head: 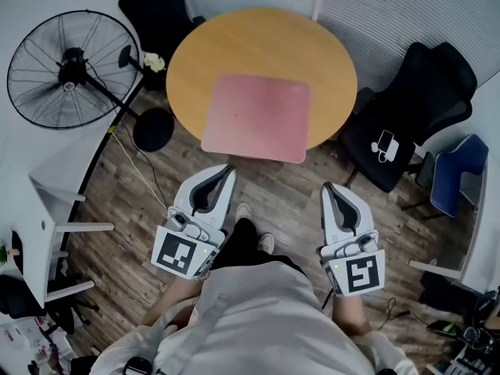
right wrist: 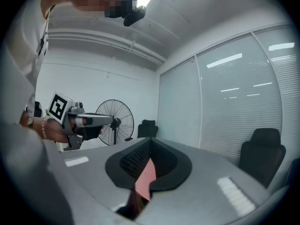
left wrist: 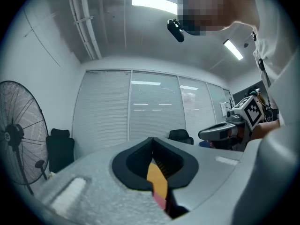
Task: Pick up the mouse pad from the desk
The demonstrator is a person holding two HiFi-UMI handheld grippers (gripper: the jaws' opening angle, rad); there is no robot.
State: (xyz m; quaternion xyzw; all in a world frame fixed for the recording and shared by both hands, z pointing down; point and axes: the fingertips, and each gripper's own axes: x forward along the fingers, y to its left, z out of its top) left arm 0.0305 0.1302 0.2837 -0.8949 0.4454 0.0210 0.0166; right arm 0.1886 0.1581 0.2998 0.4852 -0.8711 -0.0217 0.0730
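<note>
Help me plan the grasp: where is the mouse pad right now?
In the head view, the pink mouse pad lies flat on the round wooden table, at its near edge, ahead of the left gripper and right gripper.

The desk [head: 234,49] has a wood-look top, smooth with a low sheen. The mouse pad [head: 256,118] at the desk's near edge is pink, matt and cloth-like. The floor [head: 289,190] is wood-grain plank with a dull finish. The left gripper [head: 226,170] and right gripper [head: 331,187] have grey, matt, finely textured plastic shells, with black, ribbed, rubber-like jaw linings. The fan [head: 72,67] has a black metal wire guard.
</note>
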